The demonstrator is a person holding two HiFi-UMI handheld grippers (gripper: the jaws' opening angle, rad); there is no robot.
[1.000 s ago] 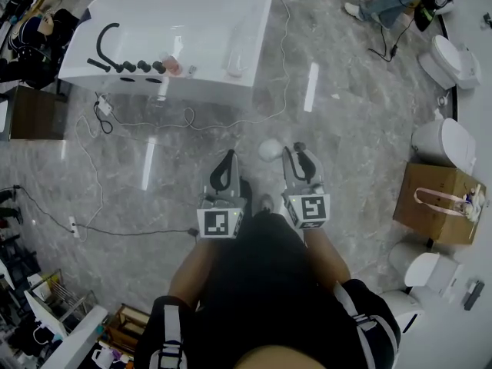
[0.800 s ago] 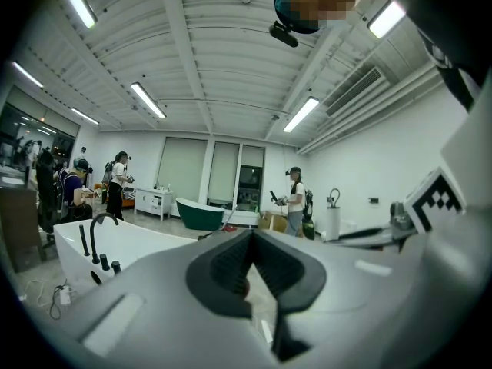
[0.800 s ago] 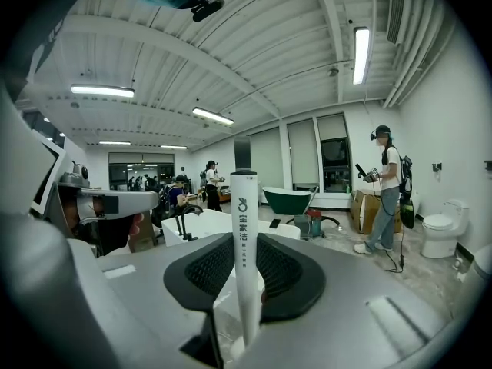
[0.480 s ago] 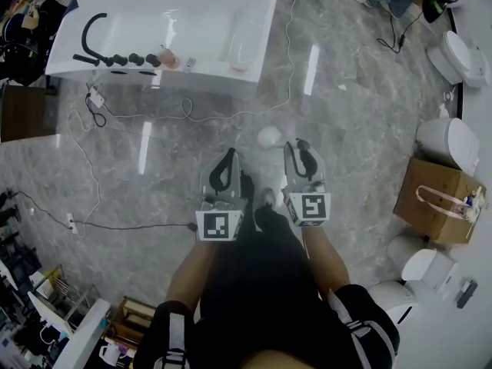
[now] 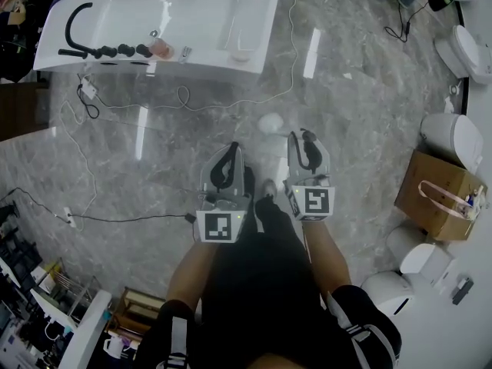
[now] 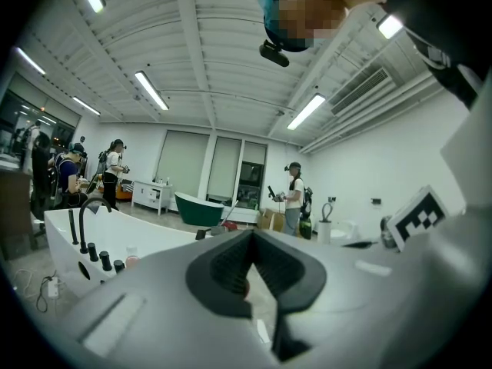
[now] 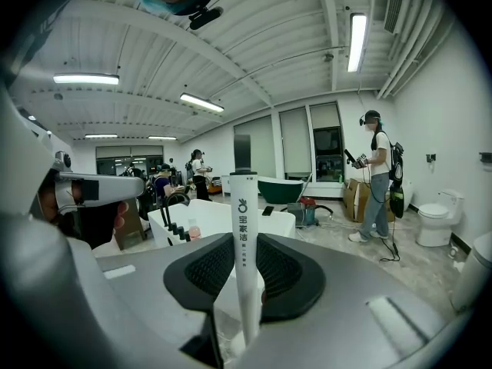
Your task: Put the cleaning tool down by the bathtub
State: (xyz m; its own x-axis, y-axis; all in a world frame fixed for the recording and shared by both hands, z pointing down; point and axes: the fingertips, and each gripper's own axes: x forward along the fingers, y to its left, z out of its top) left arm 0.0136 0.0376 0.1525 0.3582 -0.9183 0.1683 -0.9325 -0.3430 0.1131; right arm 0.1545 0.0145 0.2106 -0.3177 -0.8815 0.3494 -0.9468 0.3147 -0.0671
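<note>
Cardboard box (image 5: 440, 197) beside white toilets (image 5: 453, 139); cables (image 5: 138, 221) across grey marble floor (image 5: 369, 129).

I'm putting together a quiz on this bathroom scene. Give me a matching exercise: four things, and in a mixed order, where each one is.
Things:
1. cleaning tool
2. bathtub
3. black faucet
4. cardboard box

Places:
A. on the floor at the head view's right edge
B. held in the right gripper
C. on the bathtub's rim, at its left end in the head view
D. at the top left of the head view

Pairs: 1-B; 2-D; 3-C; 4-A
</note>
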